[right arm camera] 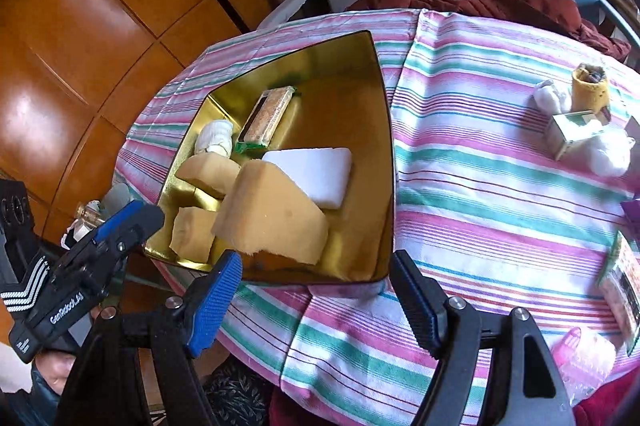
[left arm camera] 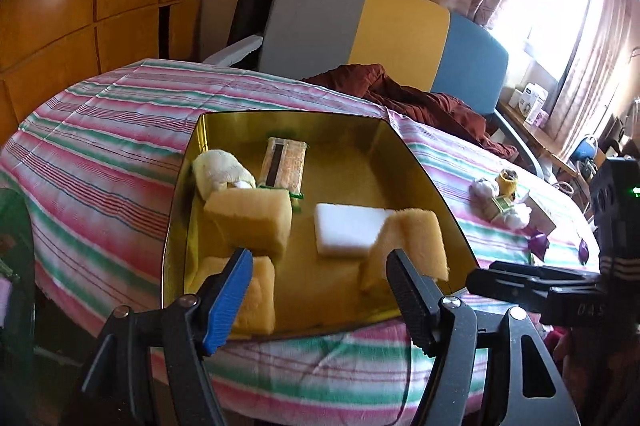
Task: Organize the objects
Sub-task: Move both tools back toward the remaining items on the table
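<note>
Several sponges (right arm camera: 272, 214) are already lying in the gold tin (right arm camera: 384, 146); small items (right arm camera: 580, 122) are waiting far right on the tabletop (right arm camera: 480, 206). Both tongs (left arm camera: 320, 290) (right arm camera: 316, 298) are standing apart, empty.

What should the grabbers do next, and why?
Probably swing the right gripper toward the loose pile on the striped cloth: the yellow roll, small green box and white balls. Its jaws are open and empty, and the gold tin already holds sponges.
</note>
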`<state>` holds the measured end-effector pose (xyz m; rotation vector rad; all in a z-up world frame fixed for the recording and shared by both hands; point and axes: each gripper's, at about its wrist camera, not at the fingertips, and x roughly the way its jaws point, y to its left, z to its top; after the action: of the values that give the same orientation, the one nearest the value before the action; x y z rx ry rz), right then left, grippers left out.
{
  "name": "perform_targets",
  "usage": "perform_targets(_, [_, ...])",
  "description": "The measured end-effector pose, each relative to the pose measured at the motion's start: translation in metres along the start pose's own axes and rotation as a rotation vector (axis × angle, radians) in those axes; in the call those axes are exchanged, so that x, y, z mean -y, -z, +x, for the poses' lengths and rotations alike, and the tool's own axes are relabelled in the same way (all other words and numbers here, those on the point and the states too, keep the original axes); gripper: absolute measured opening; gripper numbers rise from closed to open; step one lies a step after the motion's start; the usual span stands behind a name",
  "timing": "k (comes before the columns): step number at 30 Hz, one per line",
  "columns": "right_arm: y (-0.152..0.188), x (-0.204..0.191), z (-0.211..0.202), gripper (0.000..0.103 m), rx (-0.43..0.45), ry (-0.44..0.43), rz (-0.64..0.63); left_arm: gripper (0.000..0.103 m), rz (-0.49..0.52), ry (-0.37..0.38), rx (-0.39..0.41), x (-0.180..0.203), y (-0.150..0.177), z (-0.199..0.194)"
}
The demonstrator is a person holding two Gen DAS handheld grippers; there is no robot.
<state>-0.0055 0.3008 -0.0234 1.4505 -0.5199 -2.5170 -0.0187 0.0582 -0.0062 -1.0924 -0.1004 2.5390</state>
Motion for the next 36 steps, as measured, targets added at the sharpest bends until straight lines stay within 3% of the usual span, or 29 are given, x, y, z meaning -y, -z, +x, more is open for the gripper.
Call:
perform_targets(9, [0.01,0.014,-0.02,0.078,0.046,0.031,0.019,0.07,0.049,0.013,0.007,0.021,0.007,-0.011])
perform_targets(21, [0.011,0.072,-0.05,0.082,0.106,0.18,0.126,0.071,0.188,0.084,-0.001,0.067,0.011,-0.013])
perform_targets(27, [-0.001,0.124,-0.086,0.082,0.17,0.301,0.213,0.071,0.233,0.107,-0.01,0.086,0.007,-0.008])
perform_targets(36, [-0.007,0.226,-0.139,0.082,0.314,0.563,0.405,0.071,0.317,0.158,-0.039,0.126,-0.001,0.005])
